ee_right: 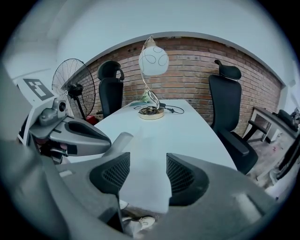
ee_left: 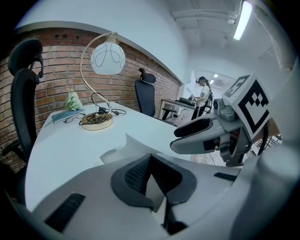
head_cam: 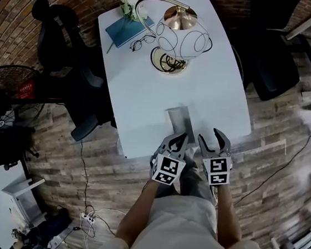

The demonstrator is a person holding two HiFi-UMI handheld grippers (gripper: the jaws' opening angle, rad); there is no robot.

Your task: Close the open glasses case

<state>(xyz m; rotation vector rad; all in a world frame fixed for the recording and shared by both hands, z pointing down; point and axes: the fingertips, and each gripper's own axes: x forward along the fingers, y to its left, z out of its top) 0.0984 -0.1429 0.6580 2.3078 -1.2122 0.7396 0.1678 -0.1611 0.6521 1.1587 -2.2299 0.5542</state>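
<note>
The person's lap in light trousers fills the bottom of the head view, with both forearms reaching forward from it. The left tongs are closed tip to tip, and the left gripper view shows nothing held between the pads. The right tongs stand open with a clear gap between the pads, and they too are empty. Both sit at the near edge of the white surface, side by side and close together. The glasses case, grey, lies on the surface at that near edge, directly ahead of the left tongs, with its lid raised. Whether the left tips touch it cannot be made out. At the far end of the surface, well apart from the case, stands a lamp with a white globe shade and a brass base. Just beside the lamp lie a pair of spectacles and a blue book, with a small bunch of flowers beyond. A black chair stands against the brick wall at the left, and a fan stands on the wood floor nearby.
</note>
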